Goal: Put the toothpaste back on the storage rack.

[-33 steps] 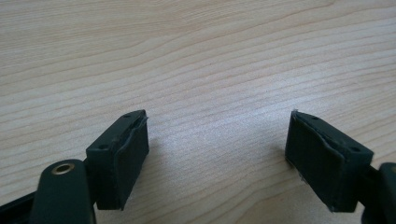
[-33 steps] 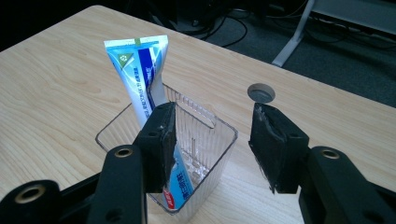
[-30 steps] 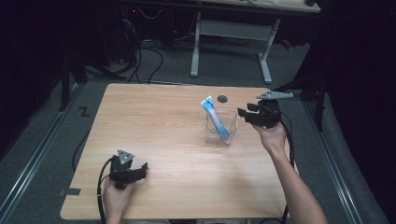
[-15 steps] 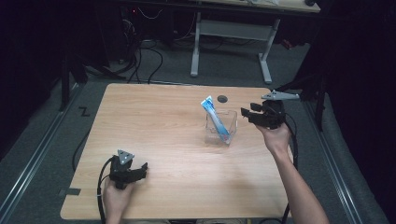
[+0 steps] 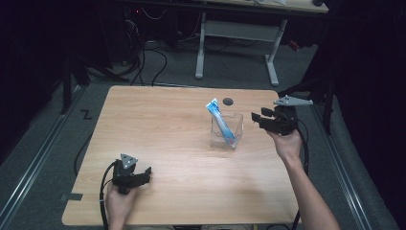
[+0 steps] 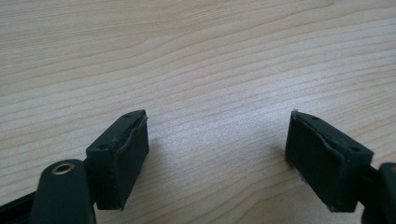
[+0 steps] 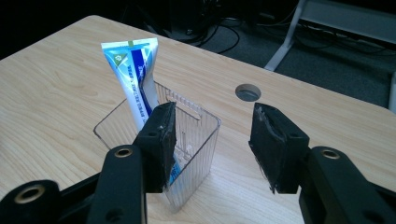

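Note:
A blue and white toothpaste tube [image 5: 219,120] [image 7: 135,79] stands tilted in a clear plastic cup [image 5: 227,130] [image 7: 184,144] near the table's right middle. My right gripper [image 5: 258,120] [image 7: 212,140] hovers just right of the cup, open, with nothing between its jaws. In the right gripper view the cup sits in front of and behind the left jaw. My left gripper [image 5: 143,175] [image 6: 217,154] rests low over bare wood near the front left corner, open and empty.
The wooden table [image 5: 158,124] has a round cable hole [image 5: 228,101] [image 7: 248,92] behind the cup. Beyond the far edge stand a white desk frame [image 5: 239,38] and cables on a grey floor. The person's forearms come in from the bottom.
The right gripper has drifted slightly right and back from the cup. The left gripper has stayed still.

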`<state>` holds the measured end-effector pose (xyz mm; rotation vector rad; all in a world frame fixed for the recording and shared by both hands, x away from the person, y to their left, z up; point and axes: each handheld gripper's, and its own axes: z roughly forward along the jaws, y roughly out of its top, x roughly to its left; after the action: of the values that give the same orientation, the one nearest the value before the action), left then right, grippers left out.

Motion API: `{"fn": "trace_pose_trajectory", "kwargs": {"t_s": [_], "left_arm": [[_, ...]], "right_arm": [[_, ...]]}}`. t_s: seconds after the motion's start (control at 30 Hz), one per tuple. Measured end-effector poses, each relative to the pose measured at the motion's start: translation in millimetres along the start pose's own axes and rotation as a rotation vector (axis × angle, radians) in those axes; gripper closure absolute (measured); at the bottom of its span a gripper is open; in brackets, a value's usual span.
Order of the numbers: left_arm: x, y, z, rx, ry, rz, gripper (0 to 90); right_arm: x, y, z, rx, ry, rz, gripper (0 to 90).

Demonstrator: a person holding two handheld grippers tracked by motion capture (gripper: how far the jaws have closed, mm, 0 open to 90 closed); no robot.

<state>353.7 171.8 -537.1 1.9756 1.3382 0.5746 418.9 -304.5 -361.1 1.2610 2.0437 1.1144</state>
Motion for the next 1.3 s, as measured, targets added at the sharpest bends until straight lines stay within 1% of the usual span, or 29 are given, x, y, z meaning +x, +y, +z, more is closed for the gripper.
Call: {"fn": "trace_pose_trajectory", "kwargs": {"t_s": [0.13,0.23,0.33,0.57,0.77,0.87,1.03,1.13,1.3], "left_arm": [[0.0,0.0,0.0,0.000,0.000,0.000,21.8],[0.0,0.0,0.1,0.000,0.000,0.000,21.8],[0.0,0.0,0.1,0.000,0.000,0.000,21.8],[0.0,0.0,0.1,0.000,0.000,0.000,21.8],[0.0,0.0,0.1,0.000,0.000,0.000,21.8],[0.0,0.0,0.1,0.000,0.000,0.000,21.8],[0.0,0.1,0.1,0.000,0.000,0.000,21.8],[0.0,0.1,0.1,0.000,0.000,0.000,21.8],[0.0,0.1,0.1,0.000,0.000,0.000,21.8]], "right_arm": [[-2.1,-2.2,-4.0,0.000,-0.006,-0.004,50.6],[-3.4,-4.7,-7.1,0.002,-0.010,0.001,50.6],[-4.7,-5.3,-10.2,-0.005,-0.010,0.001,50.6],[-1.9,-6.9,-16.7,-0.019,-0.011,-0.003,50.7],[-2.4,-13.8,-19.8,-0.013,-0.016,-0.010,50.7],[-4.2,-17.5,-24.1,-0.019,-0.017,0.006,50.7],[-6.7,-24.1,-29.2,-0.023,-0.020,0.012,50.7],[-7.6,-29.0,-31.1,-0.028,-0.016,0.026,50.7],[-8.0,-35.8,-32.0,-0.025,-0.012,0.036,50.7]]}}
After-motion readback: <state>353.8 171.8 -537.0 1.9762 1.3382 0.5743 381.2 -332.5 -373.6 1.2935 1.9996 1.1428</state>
